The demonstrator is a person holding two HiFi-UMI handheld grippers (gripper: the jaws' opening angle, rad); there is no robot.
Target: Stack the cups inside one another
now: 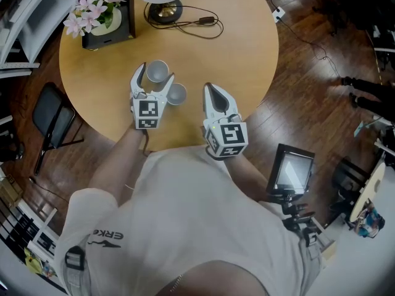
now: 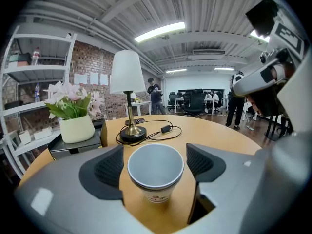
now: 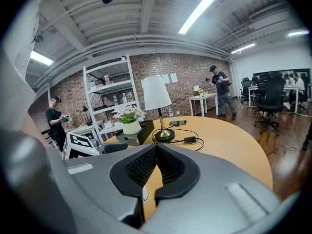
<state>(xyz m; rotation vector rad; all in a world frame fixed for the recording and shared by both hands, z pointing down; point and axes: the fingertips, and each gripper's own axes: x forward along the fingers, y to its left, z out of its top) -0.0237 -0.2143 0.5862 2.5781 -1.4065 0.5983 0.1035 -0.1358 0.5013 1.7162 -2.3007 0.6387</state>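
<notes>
The cup stands upright on the bench, squarely between the fingers of our left gripper. We have those fingers spread wide, one on each side of the cup's rim. A thin strip of bench shows between each pad and the cup wall, so nothing is gripped. Its mouth faces up and it has a small print low on its side.

In the head view this cup sits inside the left gripper. A second cup stands upright just outside that gripper's right-hand finger, between our two grippers and nearer the left one. We cannot tell whether it touches that finger.

Our right gripper lies to the right of the second cup, apart from it. Its fingers are pressed together along their whole length, with nothing between them. Both grippers point the same way across the bench, away from our body.

Straight beyond the left fingers a lamp with a white shade stands on a brass foot. Its black cable curls over the bench to the right of it. Left of the lamp, pink flowers sit in a pale pot on a black box at the far edge of the bench.
</notes>
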